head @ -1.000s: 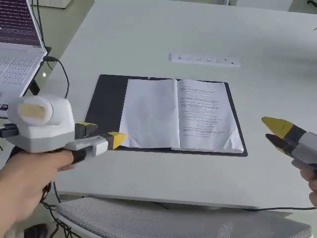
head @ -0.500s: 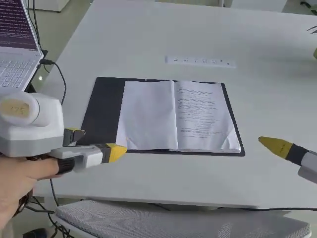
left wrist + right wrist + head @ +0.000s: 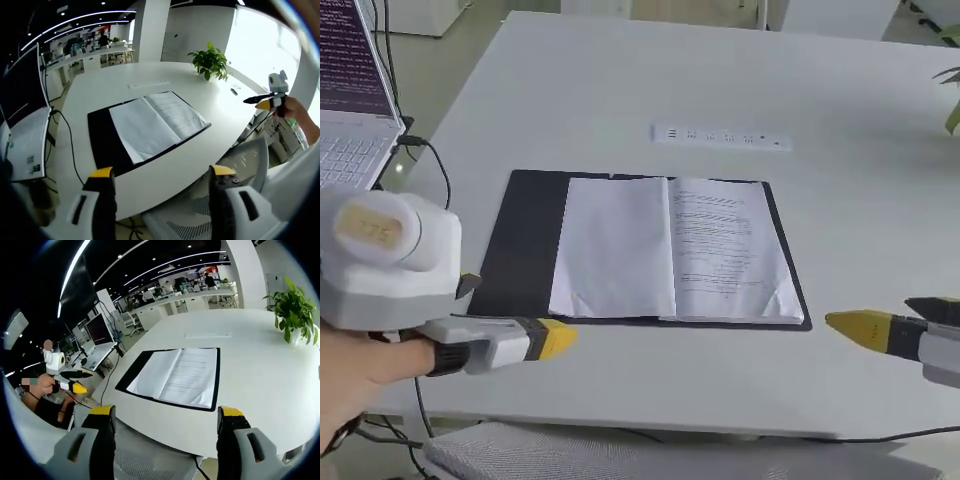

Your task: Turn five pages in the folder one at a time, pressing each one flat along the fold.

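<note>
Folder (image 3: 655, 250) open flat, pages spread

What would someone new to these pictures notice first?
The open folder lies flat in the middle of the white table, with a blank-looking page on the left and a printed page on the right. Next come the left claw and right claw, yellow-tipped and open, near the table's front edge on either side, touching nothing.
</note>
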`<state>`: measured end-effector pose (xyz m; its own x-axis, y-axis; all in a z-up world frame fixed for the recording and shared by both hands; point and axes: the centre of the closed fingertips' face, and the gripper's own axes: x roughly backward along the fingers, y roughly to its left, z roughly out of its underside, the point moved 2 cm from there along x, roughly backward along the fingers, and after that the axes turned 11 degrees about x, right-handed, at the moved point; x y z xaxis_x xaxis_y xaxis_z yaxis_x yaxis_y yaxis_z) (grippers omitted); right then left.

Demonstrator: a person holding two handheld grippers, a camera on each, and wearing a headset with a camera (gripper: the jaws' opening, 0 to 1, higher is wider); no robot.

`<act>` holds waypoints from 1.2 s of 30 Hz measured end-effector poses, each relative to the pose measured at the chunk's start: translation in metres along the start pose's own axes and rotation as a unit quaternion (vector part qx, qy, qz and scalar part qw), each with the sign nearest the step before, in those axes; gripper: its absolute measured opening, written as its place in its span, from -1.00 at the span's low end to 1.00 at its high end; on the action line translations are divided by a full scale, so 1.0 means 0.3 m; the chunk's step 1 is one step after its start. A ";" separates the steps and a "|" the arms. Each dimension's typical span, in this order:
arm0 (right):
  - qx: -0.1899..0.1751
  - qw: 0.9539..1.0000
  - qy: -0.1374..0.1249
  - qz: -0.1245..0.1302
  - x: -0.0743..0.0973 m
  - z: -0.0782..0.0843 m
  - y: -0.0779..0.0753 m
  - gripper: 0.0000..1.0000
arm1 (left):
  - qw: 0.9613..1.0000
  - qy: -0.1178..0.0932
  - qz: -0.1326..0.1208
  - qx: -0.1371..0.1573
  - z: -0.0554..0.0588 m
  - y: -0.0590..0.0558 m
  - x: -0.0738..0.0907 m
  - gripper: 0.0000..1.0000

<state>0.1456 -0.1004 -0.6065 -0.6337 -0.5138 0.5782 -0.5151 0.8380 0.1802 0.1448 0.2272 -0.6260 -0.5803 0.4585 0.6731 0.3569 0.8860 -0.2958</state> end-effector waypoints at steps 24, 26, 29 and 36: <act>-0.052 0.998 -0.021 -0.027 -0.098 0.082 -0.051 0.49 | 0.998 -0.039 0.051 0.006 -0.049 -0.119 -0.343 0.32; -0.060 0.997 -0.026 -0.030 -0.111 0.085 -0.054 0.47 | 0.997 -0.045 0.060 0.006 -0.063 -0.153 -0.402 0.30; -0.074 0.996 -0.035 -0.035 -0.130 0.088 -0.059 0.42 | 0.997 -0.047 0.067 -0.005 -0.073 -0.198 -0.505 0.22; -0.108 0.992 -0.044 -0.038 -0.172 0.108 -0.087 0.35 | 0.995 -0.036 0.076 -0.055 -0.069 -0.314 -0.730 0.09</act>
<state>0.1731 -0.1017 -0.6670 -0.6503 -0.5832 0.4868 -0.4330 0.8111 0.3932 0.2533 0.0419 -0.7315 -0.5630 0.5947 0.5739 0.5206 0.7945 -0.3126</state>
